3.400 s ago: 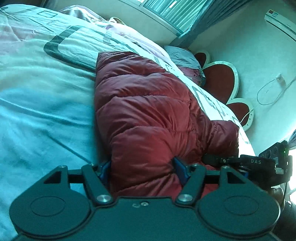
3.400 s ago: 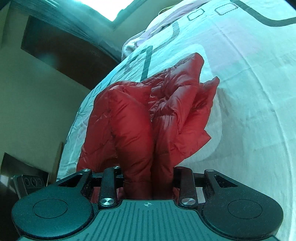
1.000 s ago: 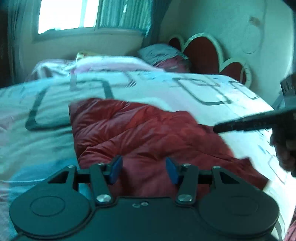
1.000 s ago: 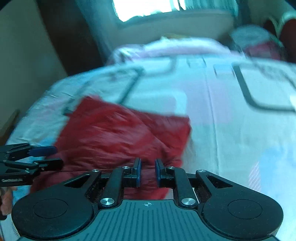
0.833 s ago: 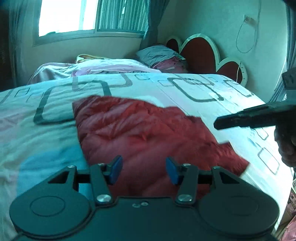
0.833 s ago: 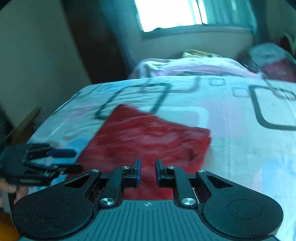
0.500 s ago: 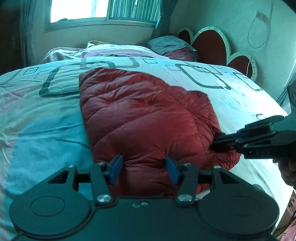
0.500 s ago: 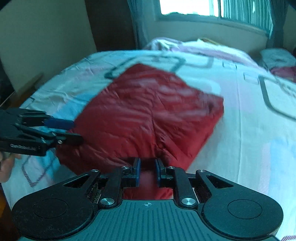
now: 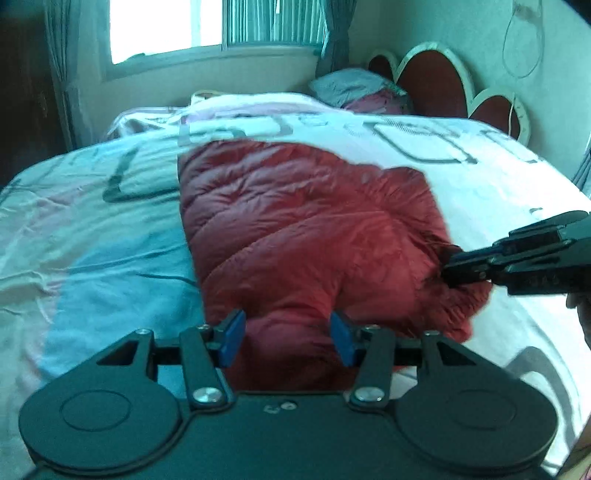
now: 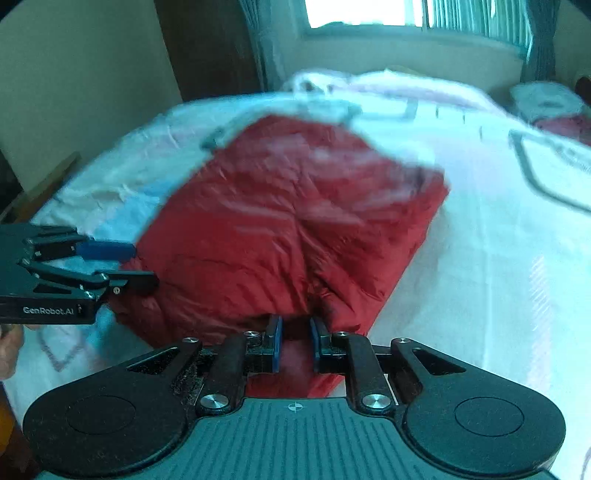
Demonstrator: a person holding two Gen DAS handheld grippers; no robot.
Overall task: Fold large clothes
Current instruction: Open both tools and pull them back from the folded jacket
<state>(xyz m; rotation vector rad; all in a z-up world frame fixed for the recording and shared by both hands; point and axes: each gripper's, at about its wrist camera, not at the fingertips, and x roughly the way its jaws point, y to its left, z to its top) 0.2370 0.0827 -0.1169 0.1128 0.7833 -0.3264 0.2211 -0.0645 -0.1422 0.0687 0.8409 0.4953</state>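
Observation:
A red puffer jacket [image 9: 314,229] lies folded into a thick slab on the patterned bed cover [image 9: 92,240]. My left gripper [image 9: 286,336] is shut on a bulge of the jacket's near edge, its blue pads pressing the padding from both sides. My right gripper [image 10: 295,343] is shut narrowly on a thin fold of the same jacket [image 10: 295,214] at its near edge. Each view shows the other gripper from the side: the right gripper [image 9: 452,267] at the jacket's right corner, the left gripper [image 10: 133,264] at its left corner. Both views are blurred.
Pillows [image 9: 354,88] and a red scalloped headboard [image 9: 436,77] are at the far right of the bed. A window with curtains [image 9: 166,29] is behind it. A dark wardrobe [image 10: 207,44] stands at the left. A hand [image 9: 581,314] shows at the right edge.
Both grippers have moved in over the bed and tipped downward, so the jacket fills more of each view. The jacket has settled flatter on the cover. Neither jaw gap has changed.

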